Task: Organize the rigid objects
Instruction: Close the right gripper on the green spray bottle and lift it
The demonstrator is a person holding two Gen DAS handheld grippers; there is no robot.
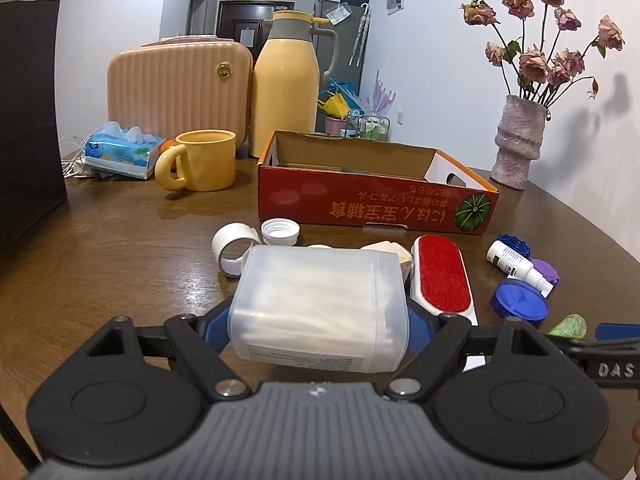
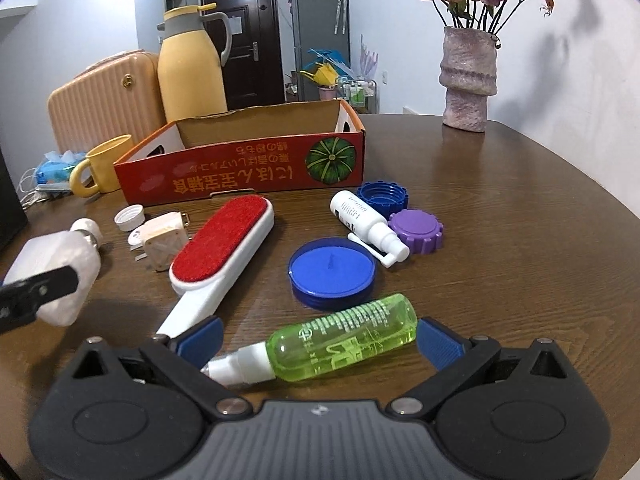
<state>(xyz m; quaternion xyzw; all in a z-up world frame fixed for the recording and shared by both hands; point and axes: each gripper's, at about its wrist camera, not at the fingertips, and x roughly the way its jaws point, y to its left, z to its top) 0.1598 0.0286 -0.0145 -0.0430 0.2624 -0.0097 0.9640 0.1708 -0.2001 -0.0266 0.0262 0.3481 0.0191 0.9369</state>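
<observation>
My left gripper (image 1: pixel 318 320) is shut on a translucent white plastic box (image 1: pixel 316 300), held above the brown table (image 1: pixel 120 264) in front of the open red cardboard box (image 1: pixel 360 204). The right wrist view shows that plastic box (image 2: pixel 56 276) lifted at the left. My right gripper (image 2: pixel 318 340) is open, low over the table. A green spray bottle (image 2: pixel 344 336) lies slantwise between its blue pads (image 2: pixel 436 344). Beyond it lie a red lint brush (image 2: pixel 224 240), a blue lid (image 2: pixel 332 272), a white spray bottle (image 2: pixel 368 224), a purple cap (image 2: pixel 416 230) and a blue ring cap (image 2: pixel 382 196).
A white cap (image 2: pixel 129 217), a beige plug adapter (image 2: pixel 164 240) and a tape roll (image 1: pixel 232 248) lie left of the brush. A yellow mug (image 1: pixel 204 166), thermos (image 1: pixel 286 88), suitcase (image 1: pixel 176 88) and tissue pack (image 1: pixel 120 152) stand behind. A vase (image 2: pixel 468 80) stands far right.
</observation>
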